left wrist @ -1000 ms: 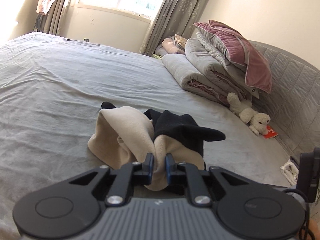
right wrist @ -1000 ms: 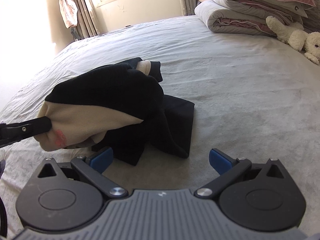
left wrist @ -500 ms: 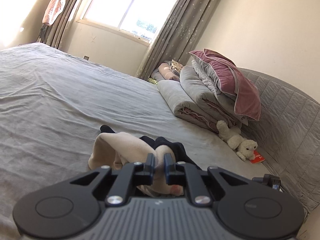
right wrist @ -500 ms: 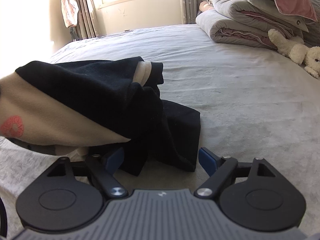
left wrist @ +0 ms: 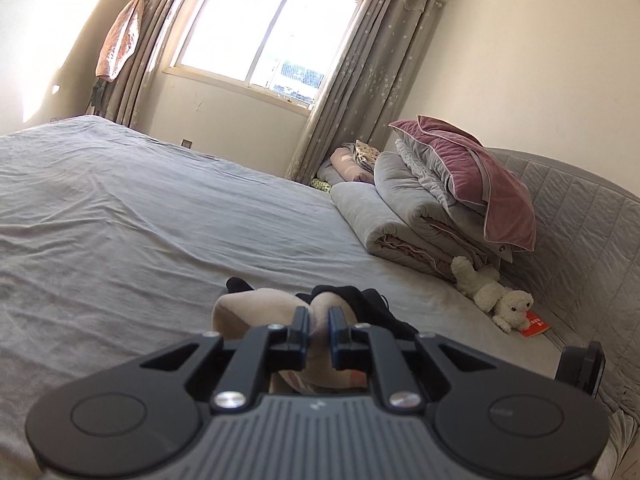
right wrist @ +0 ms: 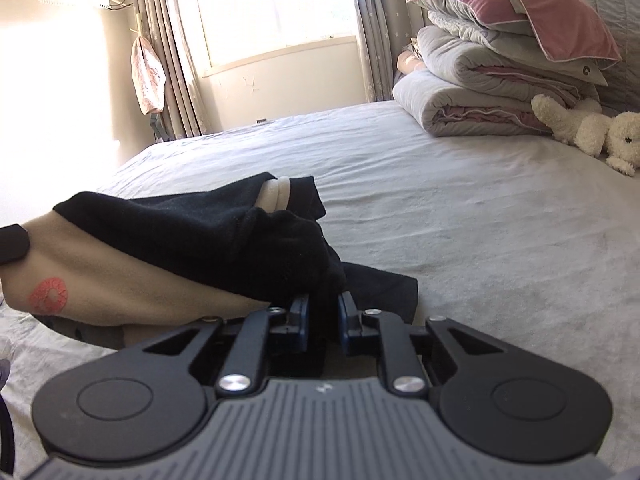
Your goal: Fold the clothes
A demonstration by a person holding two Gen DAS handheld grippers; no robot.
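Right gripper (right wrist: 323, 312) jaws just closing, now pinching black part of garment (right wrist: 208, 236). Left gripper (left wrist: 319, 322) clamps beige part, lifted higher than second ago. Garment hangs between both, above bed (right wrist: 460, 208), well short of quilts (right wrist: 480, 92). Both ends gripped: probably ready to spread for folding.

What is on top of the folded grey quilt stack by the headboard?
On the folded grey quilt stack lies a dusty-pink velvet pillow with grey piping, tilted against the padded headboard. A white plush toy hides the stack's near corner.
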